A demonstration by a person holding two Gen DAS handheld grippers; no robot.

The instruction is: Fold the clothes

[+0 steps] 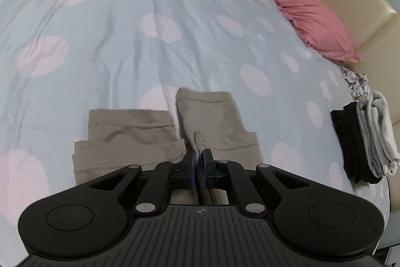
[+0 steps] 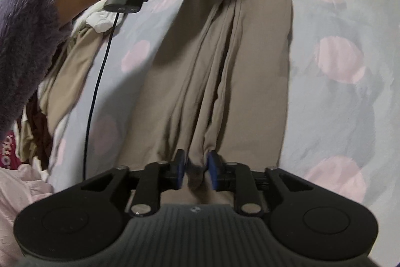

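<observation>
The trousers [image 2: 225, 62] lie stretched long on the bed [image 1: 125, 17], held at both ends. The left gripper [image 1: 199, 162] has its jaws closed on a bunched fold at one end; the right gripper [image 2: 196, 167] has its jaws pressed on a pinch of cloth at the other end. The cloth between them is gathered into long pleats. I think the pleats may be folded in as creases if both ends are brought together now. A thin pinch can also slip out under pull.
</observation>
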